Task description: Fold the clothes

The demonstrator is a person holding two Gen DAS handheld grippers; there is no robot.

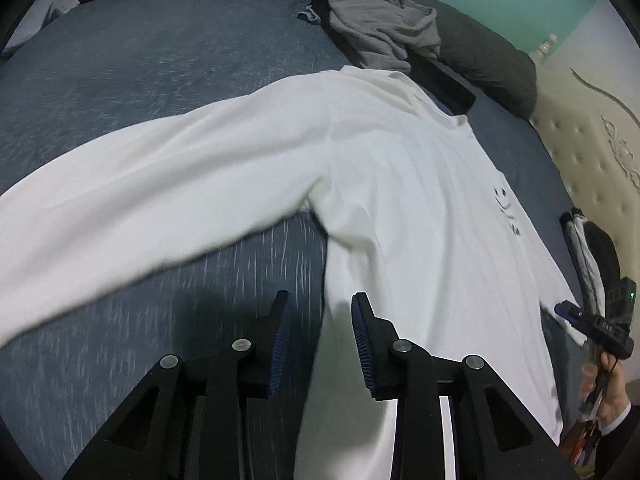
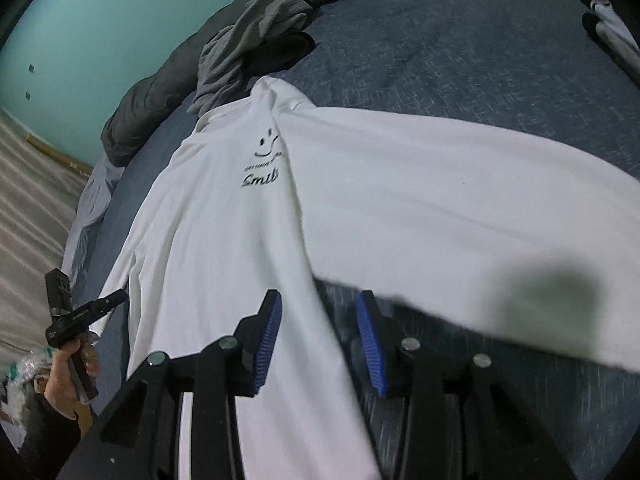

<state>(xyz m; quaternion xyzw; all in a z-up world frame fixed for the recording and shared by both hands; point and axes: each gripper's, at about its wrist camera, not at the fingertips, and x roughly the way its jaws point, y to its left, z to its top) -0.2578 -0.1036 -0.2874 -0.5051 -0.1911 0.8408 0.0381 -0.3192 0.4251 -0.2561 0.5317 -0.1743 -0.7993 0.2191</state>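
The white long-sleeve shirt (image 2: 224,248) lies spread on the bed (image 1: 132,76); left tongs (image 1: 320,336) and right tongs (image 2: 320,332) hover half-open, holding nothing.

The long-sleeved white cotton shirt with black print (image 1: 400,184) is cut off by the left edge of the left wrist view at its sleeve end and hidden below by the black gripper frame. In the right wrist view the other sleeve is cut off at the right edge, and the small line of print above the large word cannot be read. The speckled blue bed cover (image 2: 352,308) between the blue pads (image 2: 370,340) is smeared by blur. The crumpled grey garment (image 1: 384,28) cannot be identified further.
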